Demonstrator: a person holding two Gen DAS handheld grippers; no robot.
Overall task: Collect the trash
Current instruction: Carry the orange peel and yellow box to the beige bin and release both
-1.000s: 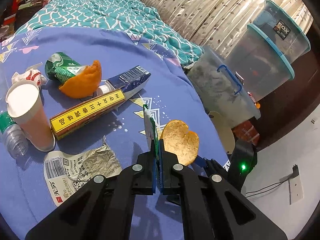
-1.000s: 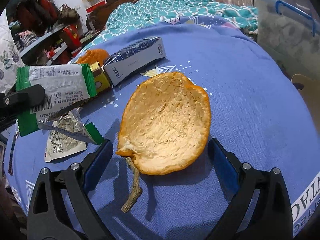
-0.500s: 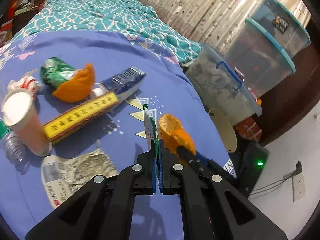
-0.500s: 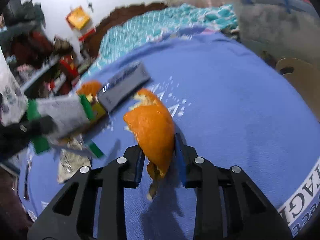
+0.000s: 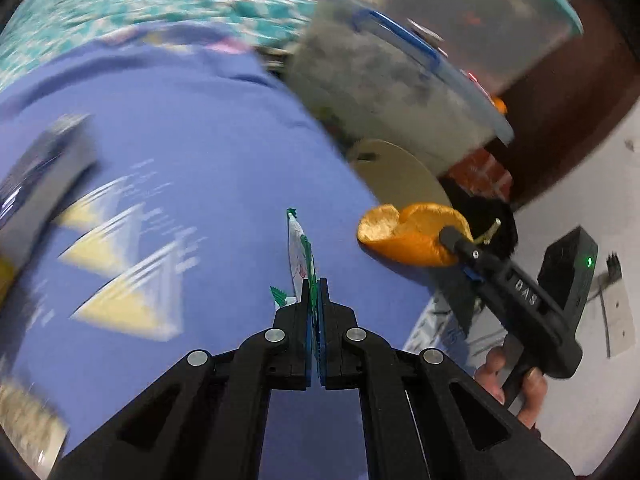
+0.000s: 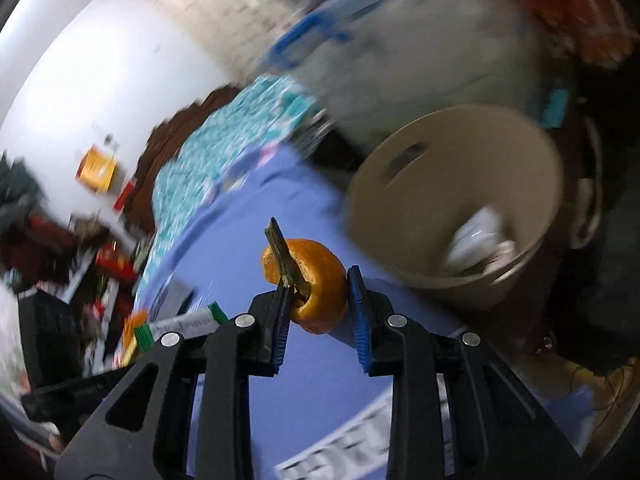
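Where the right tool (image 6: 316,292) shows in its own wrist view, its two blue-padded jaws are clamped on a curled piece of orange peel (image 6: 316,280), one pad on each flank, with the dry stem (image 6: 282,254) sticking up past the left jaw. The left wrist view has the same tool (image 5: 452,240) at right, gripping the peel (image 5: 412,236) just past the edge of the blue bedspread (image 5: 192,128), and a hand (image 5: 516,384) wrapped around its handle low at right. Just beyond the peel in the right view stands a beige bin (image 6: 452,276), its mouth turned toward the camera, pale rubbish lying inside. Behind the bin is a large clear storage box with a blue handle (image 6: 400,64), heavily blurred.

Left tool (image 5: 316,312): jaws pressed together on a thin green-and-white wrapper (image 5: 300,256), which stands edge-on above the fingertips. In the right view that wrapper (image 6: 180,324) shows flat-side at lower left. Below it lies the bedspread with pale triangle prints, a grey carton (image 5: 36,184) at far left, smeared by motion. The bin's rim (image 5: 396,176) peeks past the bed edge, near the peel. Teal patterned quilt (image 5: 120,12) at the far end of the bed.
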